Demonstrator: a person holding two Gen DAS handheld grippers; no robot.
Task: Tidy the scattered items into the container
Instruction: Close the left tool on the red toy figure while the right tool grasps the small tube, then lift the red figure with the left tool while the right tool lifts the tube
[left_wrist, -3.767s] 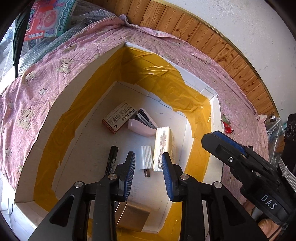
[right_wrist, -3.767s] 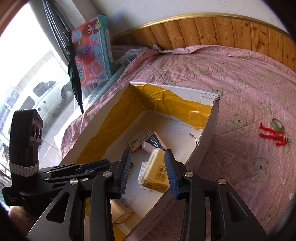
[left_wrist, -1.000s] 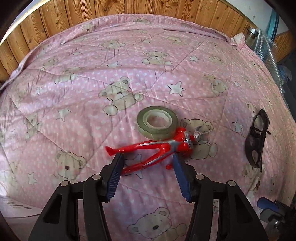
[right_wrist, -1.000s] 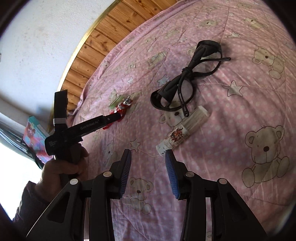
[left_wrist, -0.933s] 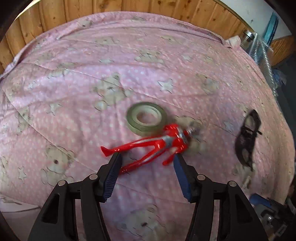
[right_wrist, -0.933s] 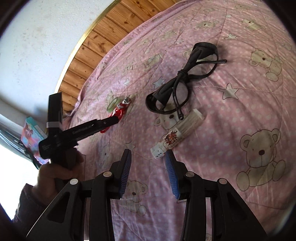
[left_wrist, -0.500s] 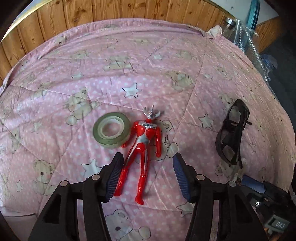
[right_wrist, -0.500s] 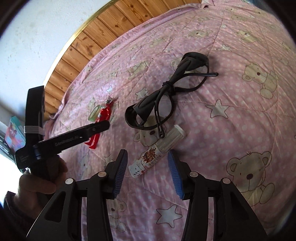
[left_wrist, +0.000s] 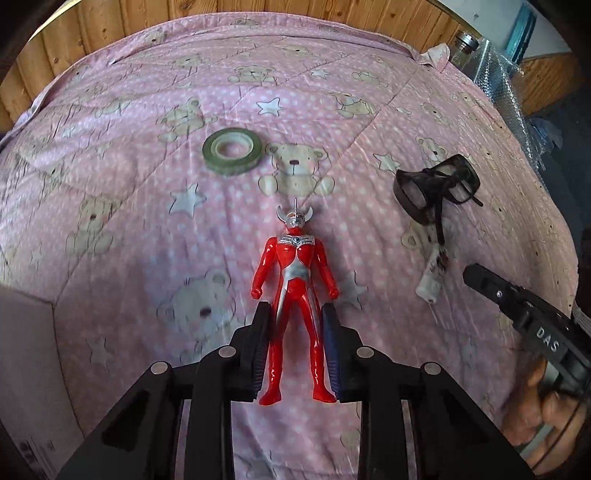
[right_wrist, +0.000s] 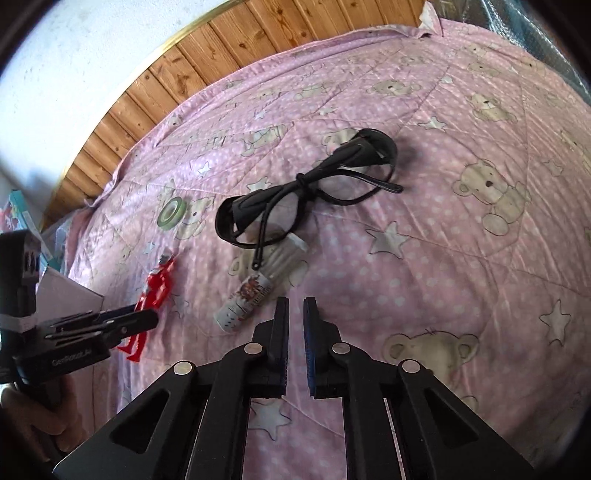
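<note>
A red and silver toy figure (left_wrist: 293, 266) lies face up on the pink bear quilt (left_wrist: 129, 229), head pointing away. My left gripper (left_wrist: 295, 314) has its fingers pressed against both of the figure's legs. In the right wrist view the same figure (right_wrist: 157, 284) shows at the left. My right gripper (right_wrist: 295, 302) hovers over the quilt with its fingers nearly together and nothing between them. A small white printed tube (right_wrist: 247, 299) lies just left of its tips. Black glasses (right_wrist: 306, 192) rest beyond the tube.
A green tape roll (left_wrist: 232, 150) lies beyond the figure to the left. The white cardboard container's corner (left_wrist: 22, 350) shows at the lower left. A glass jar (left_wrist: 461, 48) and bubble wrap sit past the quilt's far right edge, against wooden panelling.
The left gripper moved forward over the figure's legs and its fingers narrowed onto them. The right gripper's fingers closed from wide apart to almost touching, and it moved right of the tube.
</note>
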